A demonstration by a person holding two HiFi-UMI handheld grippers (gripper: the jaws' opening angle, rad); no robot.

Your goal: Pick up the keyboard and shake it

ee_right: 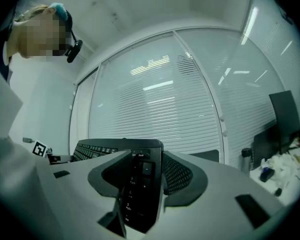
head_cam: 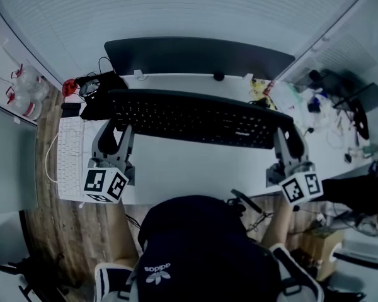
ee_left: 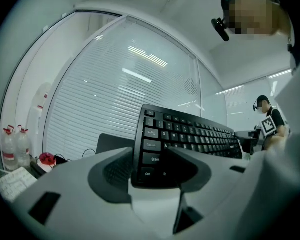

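Over the white desk (head_cam: 189, 168), the black keyboard (head_cam: 195, 115) is clamped at both ends by the left gripper (head_cam: 115, 133) and right gripper (head_cam: 288, 142), likely so that shaking stays balanced.

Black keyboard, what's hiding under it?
Around the lifted black plastic keyboard only plain white desk shows. The strip of desk straight beneath it is covered, so nothing there can be seen.

"Ctrl" on keyboard (ee_left: 190, 134); "adidas" on garment (head_cam: 195, 247)

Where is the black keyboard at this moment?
In the head view, the black keyboard is central over the white desk, its ends clamped by the left hand-held gripper and right hand-held gripper.
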